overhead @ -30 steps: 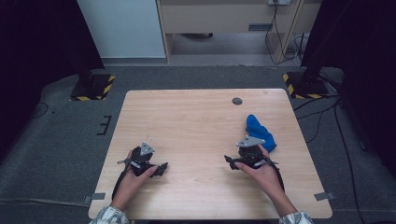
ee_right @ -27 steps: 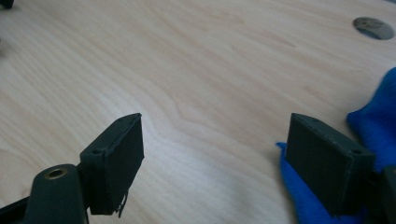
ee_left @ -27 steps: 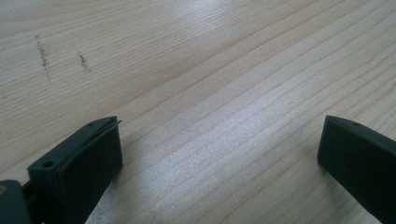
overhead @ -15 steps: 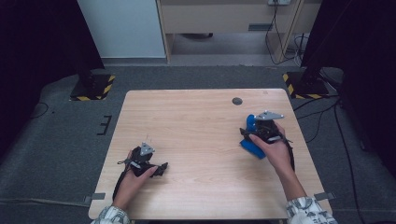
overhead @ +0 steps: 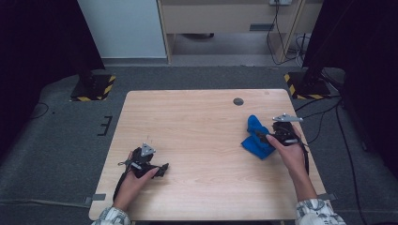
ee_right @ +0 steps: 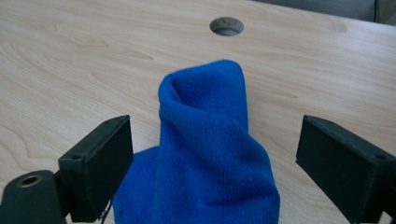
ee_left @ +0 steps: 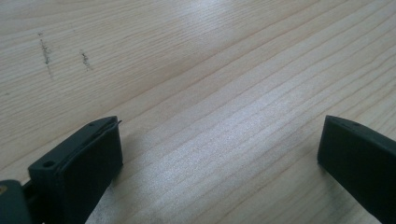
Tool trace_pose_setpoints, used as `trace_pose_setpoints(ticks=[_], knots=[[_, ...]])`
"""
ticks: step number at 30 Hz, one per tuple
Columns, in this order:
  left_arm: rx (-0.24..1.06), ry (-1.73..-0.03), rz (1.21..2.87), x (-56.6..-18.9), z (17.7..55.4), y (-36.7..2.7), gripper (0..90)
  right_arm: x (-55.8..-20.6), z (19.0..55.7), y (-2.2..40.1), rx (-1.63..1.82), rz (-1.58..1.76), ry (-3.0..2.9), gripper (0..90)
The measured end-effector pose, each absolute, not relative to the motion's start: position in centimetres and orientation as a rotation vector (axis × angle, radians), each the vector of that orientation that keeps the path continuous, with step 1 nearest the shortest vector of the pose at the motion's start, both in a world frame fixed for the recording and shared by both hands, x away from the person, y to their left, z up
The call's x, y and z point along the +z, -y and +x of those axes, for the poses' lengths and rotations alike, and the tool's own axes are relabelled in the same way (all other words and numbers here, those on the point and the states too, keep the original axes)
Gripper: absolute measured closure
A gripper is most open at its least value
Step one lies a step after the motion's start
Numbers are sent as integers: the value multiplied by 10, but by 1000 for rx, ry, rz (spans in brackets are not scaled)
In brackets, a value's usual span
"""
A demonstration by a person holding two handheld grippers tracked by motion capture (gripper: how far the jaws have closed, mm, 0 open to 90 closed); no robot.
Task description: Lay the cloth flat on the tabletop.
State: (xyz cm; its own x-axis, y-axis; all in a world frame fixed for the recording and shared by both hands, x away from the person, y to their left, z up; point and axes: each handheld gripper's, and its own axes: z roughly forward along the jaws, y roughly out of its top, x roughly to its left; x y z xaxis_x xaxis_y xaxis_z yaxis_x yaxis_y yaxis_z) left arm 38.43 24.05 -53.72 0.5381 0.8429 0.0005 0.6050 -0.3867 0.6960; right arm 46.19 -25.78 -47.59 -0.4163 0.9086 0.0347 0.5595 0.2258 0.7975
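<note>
The right gripper (ee_right: 212,163) is straddling the bunched blue cloth (ee_right: 205,144), its fingers having just been spreading apart, not pressing it. The left gripper (ee_left: 219,163) is resting on the counter (overhead: 187,122), fingers apart.

1. From the high view you look forward and down on the whole table (overhead: 197,126).
2. Your left gripper view skims bare wood, very close.
3. Your right gripper view faces the blue cloth (ee_right: 210,154) and round hole (ee_right: 226,25); the high view shares both.
</note>
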Motion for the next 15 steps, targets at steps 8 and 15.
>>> trace_pose_setpoints(ticks=[8, 15], knots=[[473, -1166, 2126, -537, 384, -240, 0, -492, 459, 263, 1060, 1388, -2017, 129], [473, -1166, 2126, -537, 384, -240, 0, -504, 461, 263, 1043, 1402, -2045, 118]])
